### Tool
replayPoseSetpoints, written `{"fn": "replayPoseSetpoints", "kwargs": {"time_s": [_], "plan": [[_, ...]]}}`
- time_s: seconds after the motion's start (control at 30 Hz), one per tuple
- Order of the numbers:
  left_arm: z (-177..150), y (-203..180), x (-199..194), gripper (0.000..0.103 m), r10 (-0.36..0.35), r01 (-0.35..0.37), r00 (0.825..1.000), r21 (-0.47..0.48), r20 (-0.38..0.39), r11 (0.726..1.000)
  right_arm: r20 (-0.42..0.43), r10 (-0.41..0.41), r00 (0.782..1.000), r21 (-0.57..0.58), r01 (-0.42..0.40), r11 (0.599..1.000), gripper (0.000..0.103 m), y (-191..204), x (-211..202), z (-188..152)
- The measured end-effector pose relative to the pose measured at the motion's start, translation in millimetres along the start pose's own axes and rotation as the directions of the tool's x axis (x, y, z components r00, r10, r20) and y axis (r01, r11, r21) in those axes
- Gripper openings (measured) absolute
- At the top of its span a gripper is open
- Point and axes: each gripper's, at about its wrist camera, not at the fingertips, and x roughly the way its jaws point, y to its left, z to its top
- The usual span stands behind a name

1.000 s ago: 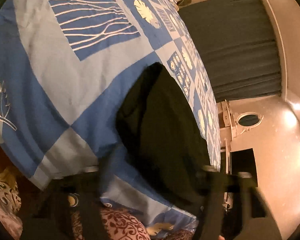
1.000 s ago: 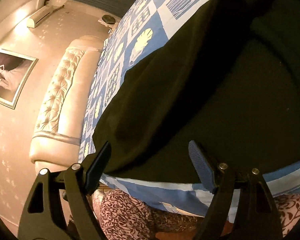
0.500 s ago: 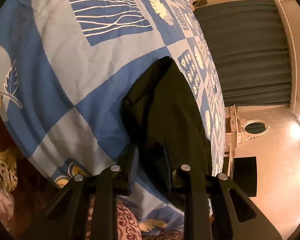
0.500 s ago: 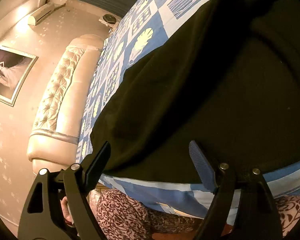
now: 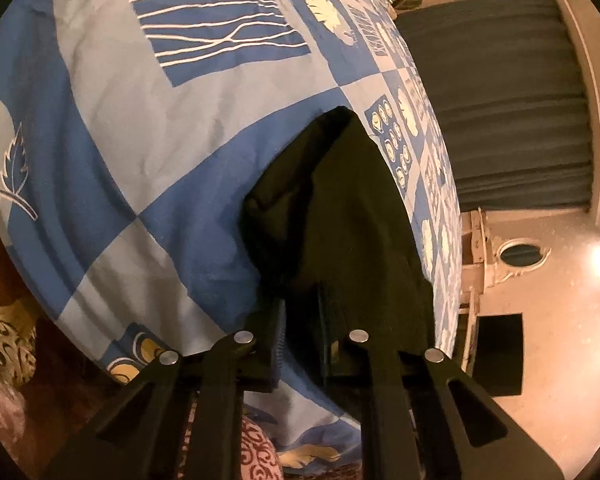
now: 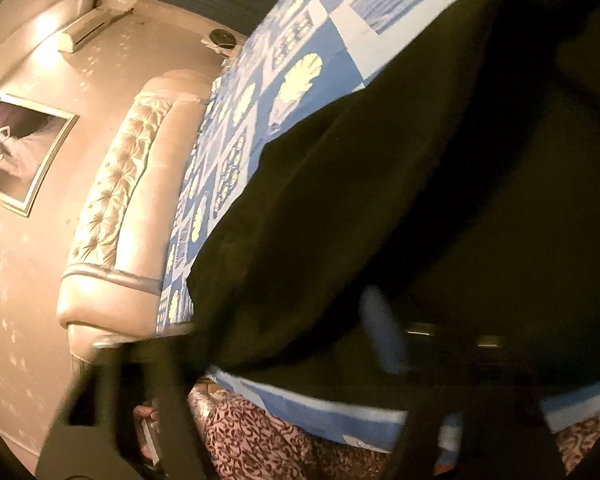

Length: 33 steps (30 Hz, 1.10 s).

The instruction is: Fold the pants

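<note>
Dark, near-black pants (image 5: 340, 220) lie on a blue and white patterned bedspread (image 5: 140, 140). In the left wrist view my left gripper (image 5: 300, 320) is closed on the near edge of the pants at the bed's edge, with cloth between its fingers. In the right wrist view the pants (image 6: 420, 200) fill most of the frame. My right gripper (image 6: 292, 336) is blurred with motion, its jaws still wide apart, over the near edge of the pants.
A tufted cream headboard (image 6: 112, 208) stands at the bed's far end, with a framed picture (image 6: 16, 152) on the wall. Dark curtains (image 5: 500, 100), a white vanity with an oval mirror (image 5: 520, 252) and a patterned rug (image 6: 260, 440) surround the bed.
My left gripper went from open and blurred to closed on the pants' near edge. My right gripper was still and open, and now moves and blurs over the pants.
</note>
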Motion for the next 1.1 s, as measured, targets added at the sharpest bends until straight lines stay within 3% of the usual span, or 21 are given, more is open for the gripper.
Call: {"fn": "replayPoseSetpoints", "kwargs": {"time_s": [0.07,0.17,0.4,0.5,0.6,0.63,0.73,0.77,1.0,1.1], "plan": [[1,2,-1,0.013,-0.009,0.009,1.000,-0.024,-0.002,1.000,-0.002,0.001,1.000,0.018,-0.001,1.000,0.017,-3,5,0],[2,2,-5,0.013,-0.025,0.025,1.000,-0.040,-0.004,0.999,0.019,0.011,1.000,0.008,-0.011,1.000,0.014,3,0,-3],[6,9,-10,0.013,-0.053,0.048,0.998,-0.146,-0.032,0.988,0.034,0.032,0.999,-0.044,-0.030,0.999,0.014,21,-11,-3],[4,19,-12,0.014,-0.068,0.054,0.996,-0.242,-0.052,0.969,0.026,0.034,0.999,-0.027,-0.033,0.999,0.014,19,-11,-2],[-1,20,-14,0.017,-0.057,0.043,0.997,-0.248,-0.049,0.968,0.022,0.045,0.999,0.007,-0.045,0.999,0.014,15,-10,-3],[-2,20,-15,0.022,-0.053,0.040,0.998,-0.247,-0.046,0.968,0.022,0.048,0.999,0.014,-0.048,0.999,0.014,15,-9,-3],[-8,19,-15,0.050,-0.057,0.046,0.998,-0.270,-0.035,0.962,0.020,0.055,0.998,0.018,-0.055,0.998,0.014,14,-9,-4],[-10,19,-15,0.052,-0.064,0.054,0.997,-0.281,-0.030,0.958,0.019,0.056,0.998,0.017,-0.057,0.998,0.014,13,-9,-3],[-13,8,-26,0.052,-0.024,0.024,1.000,-0.255,0.005,0.967,0.011,0.059,0.998,0.035,-0.060,0.998,0.014,7,-8,-3],[-10,-9,-34,0.052,-0.022,0.026,0.999,-0.174,0.029,0.984,0.006,0.064,0.998,0.053,-0.064,0.997,0.016,1,-6,-5]]}}
